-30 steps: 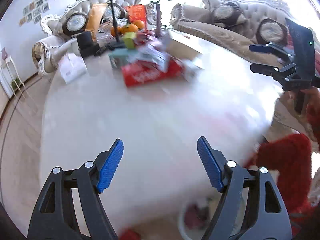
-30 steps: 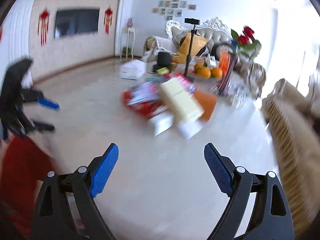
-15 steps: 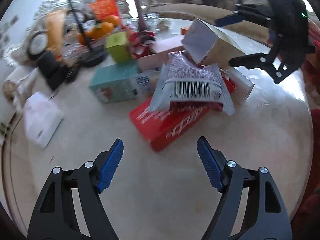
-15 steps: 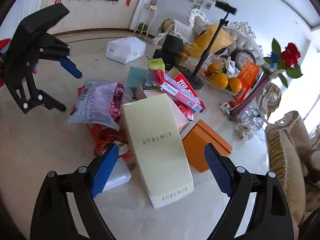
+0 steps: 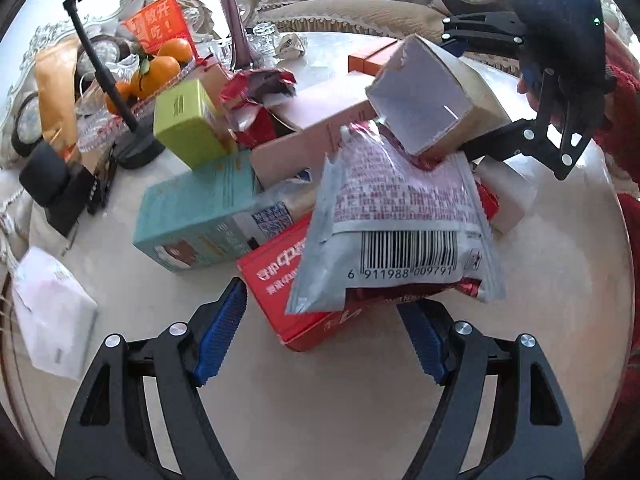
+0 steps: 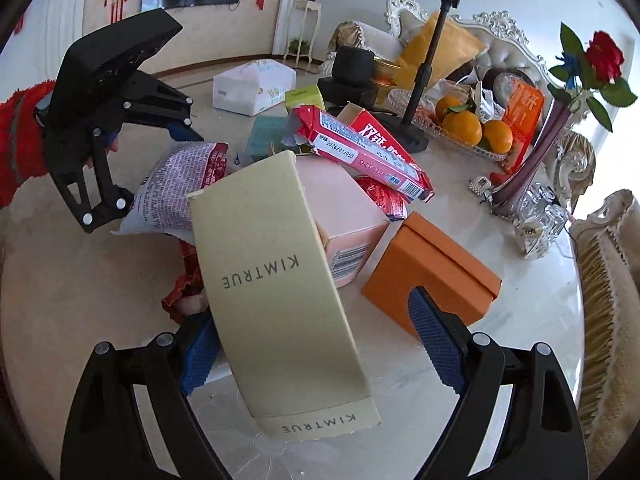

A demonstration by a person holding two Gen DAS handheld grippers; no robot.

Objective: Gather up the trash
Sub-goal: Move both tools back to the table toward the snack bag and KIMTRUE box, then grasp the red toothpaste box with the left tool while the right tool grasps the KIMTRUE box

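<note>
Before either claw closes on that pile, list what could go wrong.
1. The cream KIMTRUE box leans on the pink box; the open right claw straddles it, so gripping its near end may make it pivot or slip.
2. The silver barcode wrapper lies loose over the red box; the open left claw may pinch only film and drag the pile.
3. Shoved boxes could slide toward the glass jars and vase.
</note>
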